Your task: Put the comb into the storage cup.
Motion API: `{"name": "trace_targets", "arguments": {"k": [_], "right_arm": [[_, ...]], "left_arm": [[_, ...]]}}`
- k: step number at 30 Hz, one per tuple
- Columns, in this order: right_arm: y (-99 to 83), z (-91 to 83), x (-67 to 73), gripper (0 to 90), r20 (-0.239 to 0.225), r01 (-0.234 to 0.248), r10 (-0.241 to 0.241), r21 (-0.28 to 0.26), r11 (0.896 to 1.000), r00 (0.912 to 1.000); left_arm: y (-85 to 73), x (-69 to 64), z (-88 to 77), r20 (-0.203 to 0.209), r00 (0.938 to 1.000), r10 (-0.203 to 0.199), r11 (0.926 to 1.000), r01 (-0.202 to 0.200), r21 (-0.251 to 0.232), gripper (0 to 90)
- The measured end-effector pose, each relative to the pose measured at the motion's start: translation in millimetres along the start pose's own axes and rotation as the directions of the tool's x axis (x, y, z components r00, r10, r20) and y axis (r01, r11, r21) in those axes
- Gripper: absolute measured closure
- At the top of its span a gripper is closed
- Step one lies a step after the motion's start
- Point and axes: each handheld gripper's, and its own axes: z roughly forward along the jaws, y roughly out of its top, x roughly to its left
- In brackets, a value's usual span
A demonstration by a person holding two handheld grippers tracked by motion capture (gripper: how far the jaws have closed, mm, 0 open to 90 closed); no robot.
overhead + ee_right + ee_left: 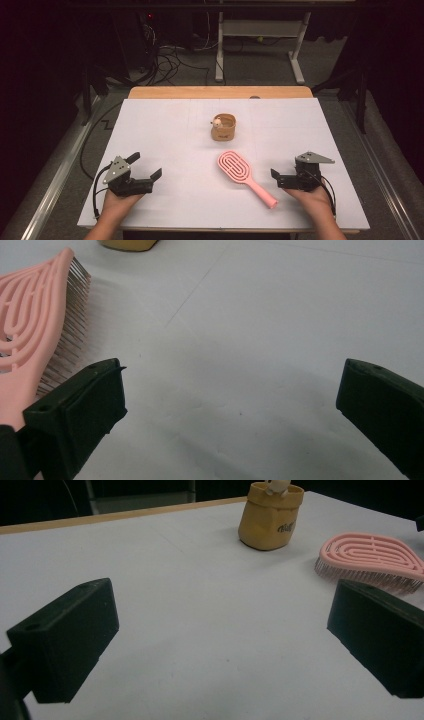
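I am seeing the pink plastic hairbrush with the looped, vented head (241, 174) lying flat on the white-covered surface (165, 135), its handle pointing toward the near right edge. It is sitting between my two grippers, nearer the right one. Behind it, toward the middle of the surface, a small tan pouch-shaped holder (223, 128) is standing upright with a pale little object poking from its top.

I am holding the right gripper (278, 176) just beside the end of the brush handle, apart from it, its fingers (75, 412) spread wide with nothing between them; in the right gripper view the bristles are showing just off the left finger. I am resting the left gripper (146, 165) low over the near left part of the surface, well apart from the brush, its fingers (65, 640) likewise released and empty.
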Motion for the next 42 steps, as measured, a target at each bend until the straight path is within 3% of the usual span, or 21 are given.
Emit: {"name": "trace_targets", "arguments": {"k": [10,17,32,42], "right_arm": [[2.1,11.7,1.1,0.3,0.028,-0.01,0.007,0.094,0.995,0.9996],[0.8,14.2,7.4,0.3,0.032,0.029,-0.033,0.122,0.992,0.9989],[2.3,9.6,9.1,0.3,0.011,0.057,-0.058,0.113,0.992,0.9982],[15.0,-1.2,20.1,0.3,0.005,0.095,-0.096,0.098,0.991,0.9954]], "left_arm": [[-0.1,2.8,1.3,0.016,0.9999,-0.003,1.0,0.003,-0.009,1.1],[-0.5,3.6,0.9,0.023,0.9996,-0.014,0.9998,0.014,-0.016,1.1],[-1.8,3.1,1.1,0.011,0.9999,-0.009,0.9998,0.009,-0.02,1.0],[-1.2,2.4,0.5,0.005,1.0,0.004,0.9995,-0.004,-0.03,0.6]]}}
